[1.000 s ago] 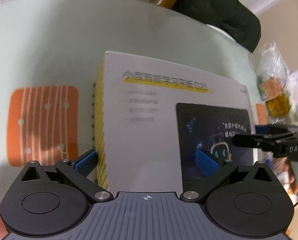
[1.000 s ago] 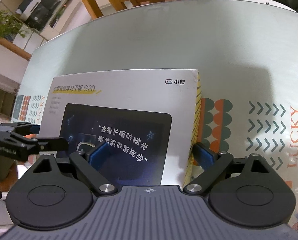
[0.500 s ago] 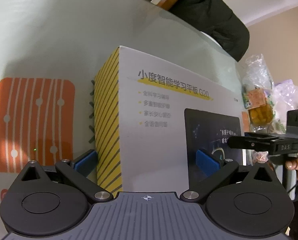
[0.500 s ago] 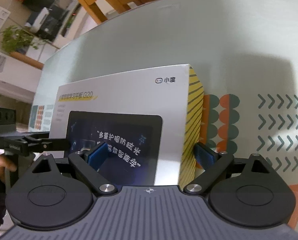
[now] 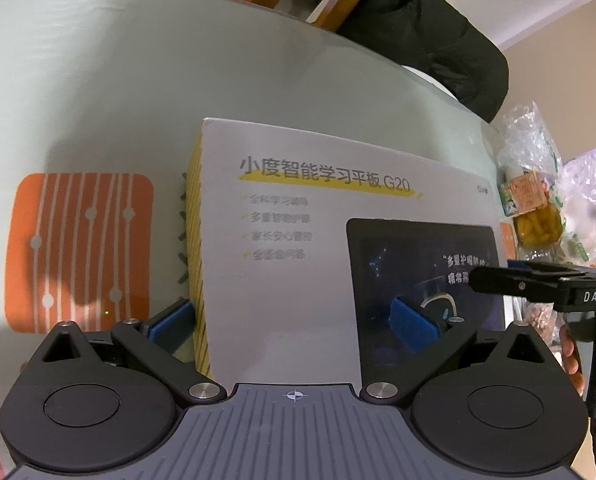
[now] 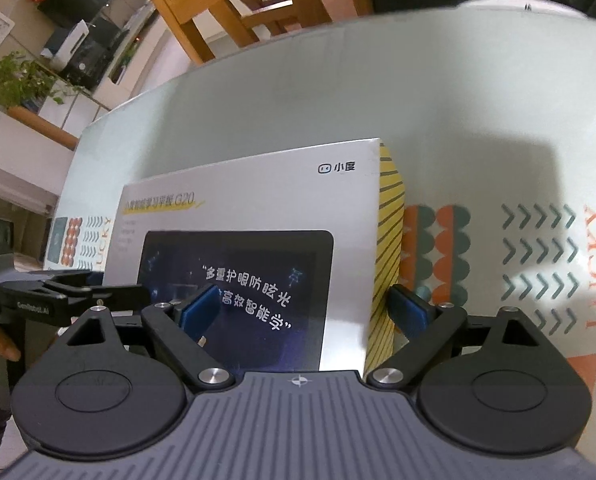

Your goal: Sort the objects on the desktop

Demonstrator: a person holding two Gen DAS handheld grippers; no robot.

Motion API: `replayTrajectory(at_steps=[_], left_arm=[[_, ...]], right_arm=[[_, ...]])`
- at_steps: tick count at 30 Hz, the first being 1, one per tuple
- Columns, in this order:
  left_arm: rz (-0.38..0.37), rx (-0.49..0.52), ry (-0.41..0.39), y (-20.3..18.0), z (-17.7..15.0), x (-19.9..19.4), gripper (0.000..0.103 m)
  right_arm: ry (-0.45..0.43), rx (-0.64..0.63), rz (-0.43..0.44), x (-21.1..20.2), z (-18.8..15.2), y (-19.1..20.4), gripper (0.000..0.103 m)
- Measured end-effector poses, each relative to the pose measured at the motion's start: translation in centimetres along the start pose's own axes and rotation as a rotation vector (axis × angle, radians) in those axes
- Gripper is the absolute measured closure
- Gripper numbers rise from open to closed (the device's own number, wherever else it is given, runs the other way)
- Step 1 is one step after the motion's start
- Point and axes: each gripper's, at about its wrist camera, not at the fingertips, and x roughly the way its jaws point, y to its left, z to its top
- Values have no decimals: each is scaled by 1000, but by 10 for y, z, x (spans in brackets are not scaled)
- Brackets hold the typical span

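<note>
Between both open tools [image 5: 293, 320] [image 6: 304, 308] lies a flat, glossy cardboard box [image 5: 298, 280].

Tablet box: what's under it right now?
The box covers the patterned tablecloth, whose print shows beside both striped ends. Whether anything else lies beneath it cannot be seen; the box hides that.

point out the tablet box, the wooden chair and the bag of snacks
tablet box [image 5: 281, 300], left wrist view, on its white top face
wooden chair [image 6: 257, 4], right wrist view, on its backrest slats
bag of snacks [image 5: 538, 224], left wrist view, on the yellow pieces inside
</note>
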Motion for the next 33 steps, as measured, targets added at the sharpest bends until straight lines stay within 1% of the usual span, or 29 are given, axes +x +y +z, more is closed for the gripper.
replayTrajectory(at_steps=[4,6,11,14,18,20,22,25,27,29,31,33], left_arm=[[21,19,-9,-10,-6,-10,0],[34,19,1,-10,-10,-9,0],[59,18,26,-10,-19,-3,0],[84,61,18,-16,-27,-1,0],[68,58,17,-13,-27,2,0],[52,47,12,-12,-27,3,0],[22,35,-1,-4,-31,2,0],[-45,-6,-8,12,-36,3,0],[-74,-23,-9,19,-37,5,0],[-82,-29,-5,20,-35,6,0],[-76,-26,5,19,-34,7,0],[-67,-26,5,16,-32,8,0]], right_arm=[[-18,-17,-31,-7,0,8,0],[-17,-23,-49,-9,-1,11,0],[8,-40,-67,-3,-12,13,0],[26,-26,-79,4,-22,9,0],[22,-71,-73,4,-30,9,0],[35,-102,-56,4,-30,7,0],[35,-92,-20,6,-31,-1,0],[10,-66,73,7,-36,-20,0],[4,-36,145,10,-37,-37,0],[13,9,203,15,-35,-50,0],[28,24,222,18,-31,-54,0],[48,35,218,19,-27,-52,0]])
